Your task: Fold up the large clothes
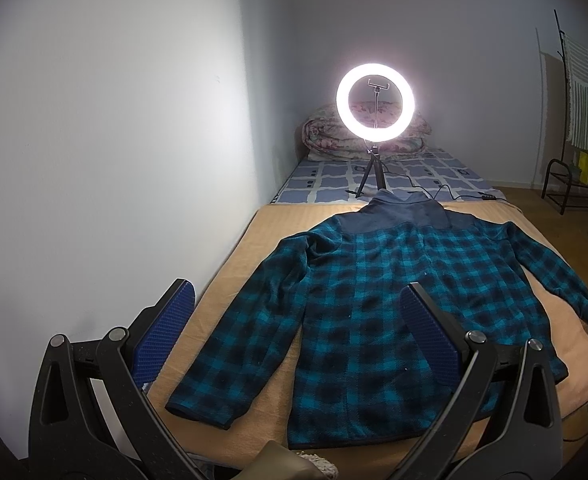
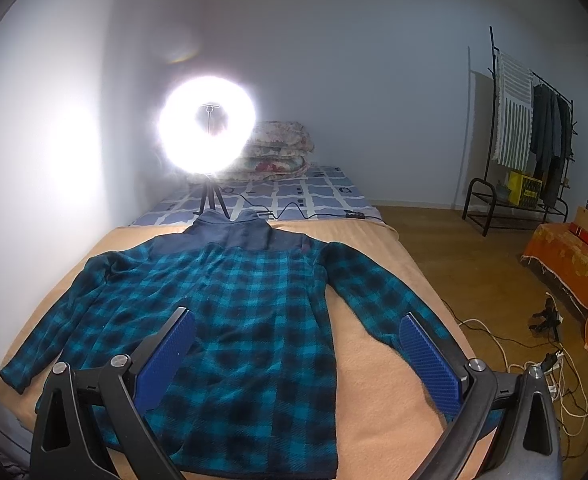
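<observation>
Left wrist: plaid jacket [image 1: 378,300] flat, collar pointing away toward ring light [image 1: 375,99].

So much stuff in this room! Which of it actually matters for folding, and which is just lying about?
For the job:
- plaid jacket, spread flat
- tan blanket beneath it
- left gripper, open
- right gripper, open

Just lying about:
- ring light on its tripod
- folded quilt
- clothes rack
- floor cables
- orange cloth
</observation>
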`<action>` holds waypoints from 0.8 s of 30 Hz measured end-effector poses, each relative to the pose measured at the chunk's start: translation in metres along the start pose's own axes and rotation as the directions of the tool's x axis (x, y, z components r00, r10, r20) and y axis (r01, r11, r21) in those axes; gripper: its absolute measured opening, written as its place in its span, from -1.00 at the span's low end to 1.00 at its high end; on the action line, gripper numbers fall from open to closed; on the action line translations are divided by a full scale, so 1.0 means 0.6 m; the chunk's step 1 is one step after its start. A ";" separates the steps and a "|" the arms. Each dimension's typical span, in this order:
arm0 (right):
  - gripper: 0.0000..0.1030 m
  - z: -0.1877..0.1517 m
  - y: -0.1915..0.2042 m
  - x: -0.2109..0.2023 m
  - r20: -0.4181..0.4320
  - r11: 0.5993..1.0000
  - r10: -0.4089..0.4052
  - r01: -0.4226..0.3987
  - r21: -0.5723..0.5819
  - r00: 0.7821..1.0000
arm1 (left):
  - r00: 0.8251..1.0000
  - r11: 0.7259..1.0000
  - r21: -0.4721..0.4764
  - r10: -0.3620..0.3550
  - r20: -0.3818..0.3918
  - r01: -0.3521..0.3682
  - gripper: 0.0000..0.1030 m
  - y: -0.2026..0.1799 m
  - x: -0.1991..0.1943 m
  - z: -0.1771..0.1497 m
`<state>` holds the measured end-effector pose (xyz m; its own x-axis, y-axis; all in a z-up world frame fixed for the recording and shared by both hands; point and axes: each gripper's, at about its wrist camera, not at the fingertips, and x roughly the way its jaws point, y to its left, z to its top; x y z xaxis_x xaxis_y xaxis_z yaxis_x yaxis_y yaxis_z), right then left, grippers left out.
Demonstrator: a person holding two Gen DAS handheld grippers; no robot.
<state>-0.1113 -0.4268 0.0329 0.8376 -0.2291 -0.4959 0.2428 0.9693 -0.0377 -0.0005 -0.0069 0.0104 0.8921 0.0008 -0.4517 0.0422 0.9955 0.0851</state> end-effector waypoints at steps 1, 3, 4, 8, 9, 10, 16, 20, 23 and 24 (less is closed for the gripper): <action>0.99 0.000 0.000 0.000 0.000 1.000 0.000 0.000 0.002 1.000 | 1.000 1.000 0.000 0.000 0.000 0.000 1.00 0.000 0.000 0.000; 0.99 0.000 0.000 0.000 0.001 1.000 0.000 0.000 0.004 1.000 | 1.000 1.000 -0.001 0.001 0.001 -0.001 1.00 -0.002 -0.001 0.002; 0.99 -0.001 0.001 0.001 0.001 1.000 0.000 0.000 0.006 1.000 | 1.000 1.000 -0.001 0.001 0.001 -0.001 1.00 0.002 0.002 0.007; 0.99 0.001 0.000 0.003 -0.001 1.000 0.001 -0.001 0.007 1.000 | 1.000 1.000 0.000 0.001 0.001 -0.001 1.00 0.002 0.001 0.009; 0.99 0.001 0.001 0.003 -0.002 1.000 0.002 -0.002 0.006 1.000 | 1.000 1.000 -0.001 0.000 0.000 0.000 1.00 0.002 0.001 0.011; 0.99 0.000 0.001 0.002 -0.002 1.000 0.002 -0.002 0.006 1.000 | 1.000 1.000 -0.002 0.000 0.002 0.000 1.00 0.003 0.001 0.007; 0.99 0.001 0.001 0.002 -0.001 1.000 0.002 -0.002 0.008 1.000 | 1.000 1.000 -0.003 0.000 0.003 0.000 1.00 0.004 0.001 0.007; 0.99 0.001 0.001 0.002 -0.002 1.000 0.003 -0.003 0.009 1.000 | 1.000 1.000 -0.002 0.000 0.005 0.000 1.00 0.003 0.000 0.008; 0.99 0.002 0.002 0.002 -0.002 1.000 0.005 -0.005 0.009 1.000 | 1.000 1.000 -0.004 -0.001 0.004 0.001 1.00 0.004 0.000 0.006; 0.99 0.002 0.000 0.001 -0.001 1.000 0.004 -0.004 0.009 1.000 | 1.000 1.000 -0.003 0.000 0.005 0.000 1.00 0.004 0.000 0.005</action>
<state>-0.1099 -0.4270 0.0335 0.8379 -0.2252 -0.4971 0.2438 0.9694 -0.0282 0.0012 -0.0047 0.0134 0.8942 0.0008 -0.4477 0.0404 0.9958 0.0824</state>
